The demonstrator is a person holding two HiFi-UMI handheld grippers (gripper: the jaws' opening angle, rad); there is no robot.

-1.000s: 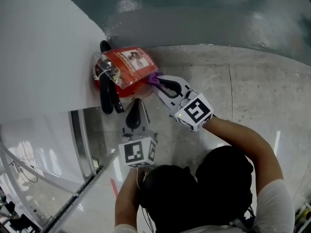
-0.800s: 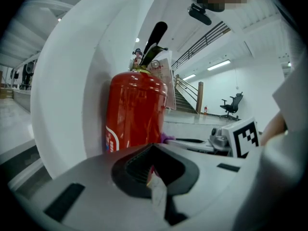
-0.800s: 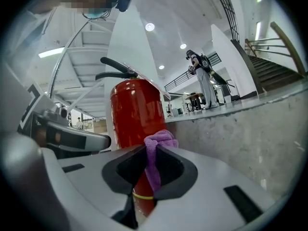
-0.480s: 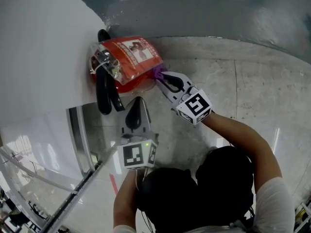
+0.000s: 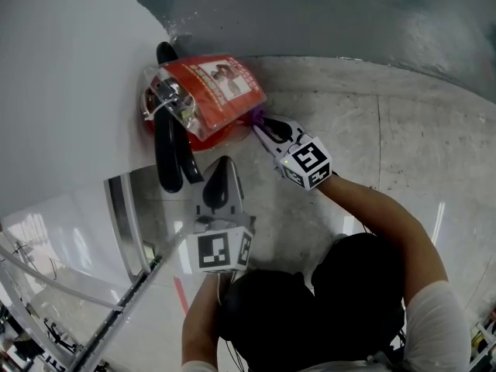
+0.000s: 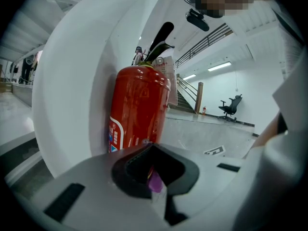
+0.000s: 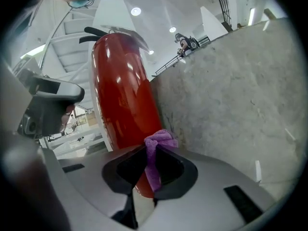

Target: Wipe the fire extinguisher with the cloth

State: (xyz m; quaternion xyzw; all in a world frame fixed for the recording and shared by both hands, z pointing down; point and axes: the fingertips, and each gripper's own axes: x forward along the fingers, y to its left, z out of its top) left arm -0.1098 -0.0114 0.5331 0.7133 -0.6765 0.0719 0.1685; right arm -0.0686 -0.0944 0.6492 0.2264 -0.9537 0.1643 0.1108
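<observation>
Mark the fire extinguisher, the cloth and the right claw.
fire extinguisher (image 7: 120,95): right gripper view, red body.
cloth (image 7: 161,139): right gripper view, bunched top.
right claw (image 5: 262,125): head view, between its fingertips.

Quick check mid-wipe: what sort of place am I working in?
Probably an indoor office or workshop hall: bare concrete floor, a railed staircase, and an office chair across the room.

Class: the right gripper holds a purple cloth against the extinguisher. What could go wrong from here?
Only a small tuft of cloth pokes past the right gripper, so bare jaw tips might scrape the fire extinguisher. It stands loose on the floor; sideways pressure might tip it.
</observation>
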